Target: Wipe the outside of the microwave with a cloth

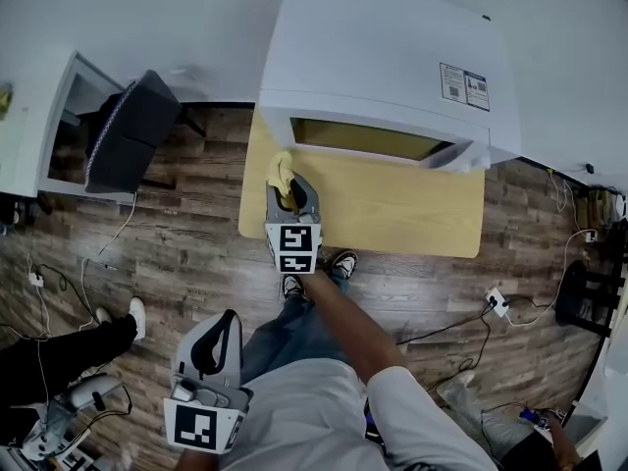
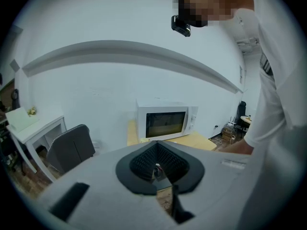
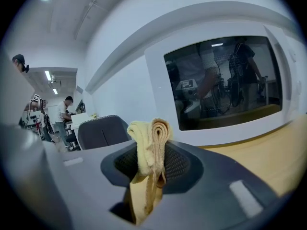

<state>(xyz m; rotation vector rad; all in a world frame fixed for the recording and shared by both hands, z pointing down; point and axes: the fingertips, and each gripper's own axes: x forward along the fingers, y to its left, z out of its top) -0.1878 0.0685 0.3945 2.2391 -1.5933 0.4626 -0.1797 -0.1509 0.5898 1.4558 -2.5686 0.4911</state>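
The white microwave (image 1: 388, 67) stands on a light wooden table (image 1: 392, 209), its dark door window (image 3: 223, 83) facing me. My right gripper (image 1: 286, 192) hovers over the table's left end, just in front of the microwave's left front corner, shut on a folded yellow cloth (image 3: 150, 145) that sticks up between the jaws. The same cloth (image 1: 280, 172) pokes out toward the microwave in the head view. My left gripper (image 1: 218, 346) hangs low by my body, far from the table, jaws shut with nothing in them; the microwave (image 2: 165, 120) looks small and distant from there.
A dark office chair (image 1: 132, 130) stands left of the table beside a white desk (image 1: 44, 116). Cables and a power strip (image 1: 496, 302) lie on the wood floor at right. Another person's legs (image 1: 59, 346) are at lower left.
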